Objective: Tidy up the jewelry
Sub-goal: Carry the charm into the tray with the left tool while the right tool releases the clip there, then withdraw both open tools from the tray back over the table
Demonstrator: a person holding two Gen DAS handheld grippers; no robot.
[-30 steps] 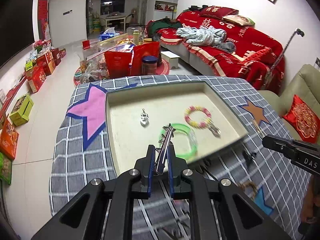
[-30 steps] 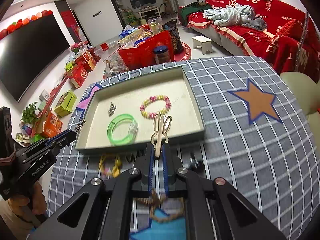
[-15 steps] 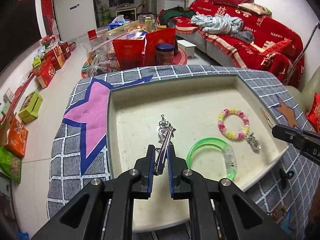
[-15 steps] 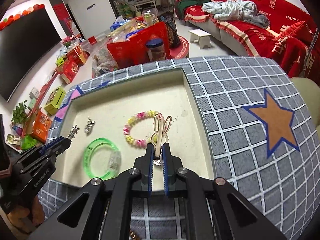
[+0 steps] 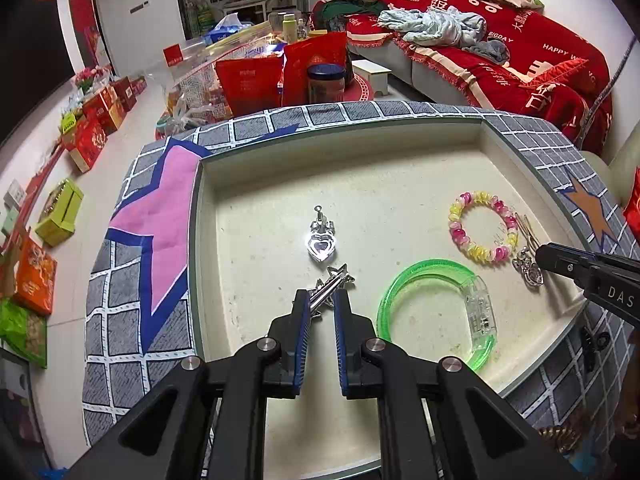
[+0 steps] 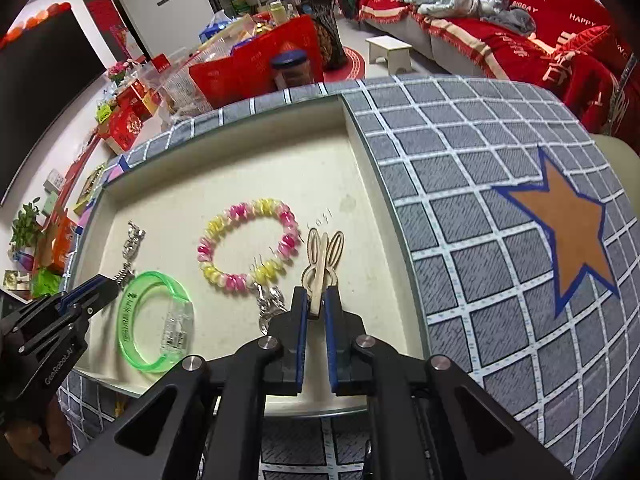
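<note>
A cream tray (image 5: 400,136) (image 6: 352,128) lies on the grey checked cloth. In it are a heart pendant (image 5: 320,245), a green bangle (image 5: 440,312) (image 6: 154,322), a pink-and-yellow bead bracelet (image 5: 482,230) (image 6: 248,246) and a silver charm (image 5: 528,268) (image 6: 270,300). My left gripper (image 5: 320,304) has its jaws slightly parted around a silver star hair clip (image 5: 334,282), low over the tray floor. My right gripper (image 6: 316,304) is shut on a gold rabbit-ear hair clip (image 6: 322,258) just above the tray, right of the bracelet.
Dark clips (image 5: 592,344) and a gold chain (image 5: 560,436) lie on the cloth outside the tray's near edge. Red boxes, bags and a jar (image 5: 326,80) crowd the floor beyond the table. A red sofa (image 5: 500,40) stands at the back right.
Both grippers have moved forward and down into the tray with their clips. The left jaws have parted a little around the star clip, which has tilted to the right.
</note>
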